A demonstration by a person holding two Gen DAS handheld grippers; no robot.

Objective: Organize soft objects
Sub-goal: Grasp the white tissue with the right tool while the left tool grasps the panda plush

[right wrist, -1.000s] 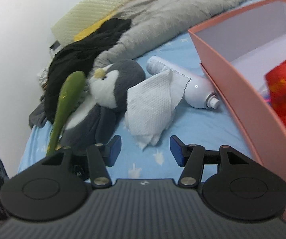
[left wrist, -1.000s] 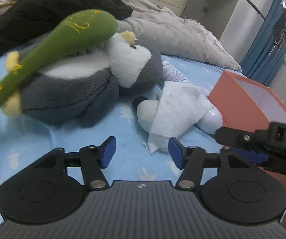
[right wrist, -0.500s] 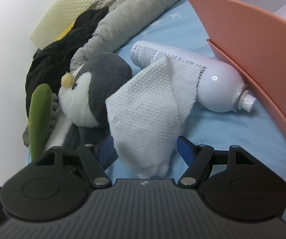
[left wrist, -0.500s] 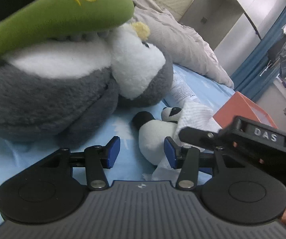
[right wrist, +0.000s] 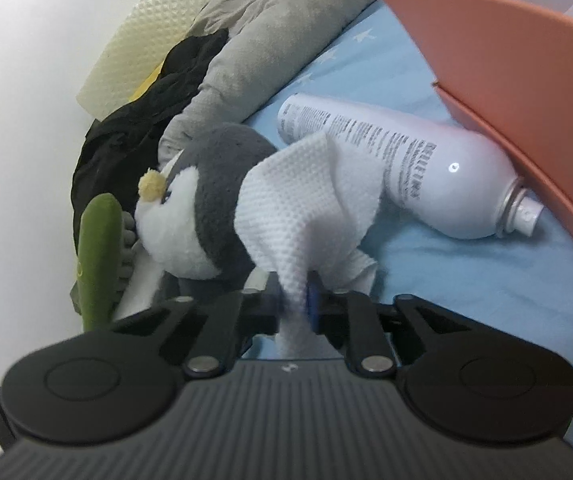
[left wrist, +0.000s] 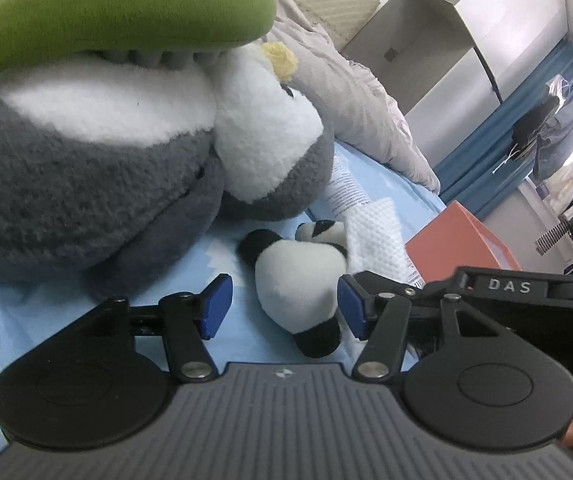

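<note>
right wrist view: right tongs [right wrist: 296,304] have just snapped closing onto the tissue [right wrist: 306,208], seemingly gripped and ready to lift, while left tongs [left wrist: 284,306], opening wide, straddle the panda [left wrist: 300,280].

The letters "DAS" stand in pale capitals on the black plastic right gripper [left wrist: 510,286], while the white spray can's [right wrist: 426,176] dark print is too blurred to read.

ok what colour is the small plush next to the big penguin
Black and white small plush, panda-like; clearest in the left wrist view.
</note>
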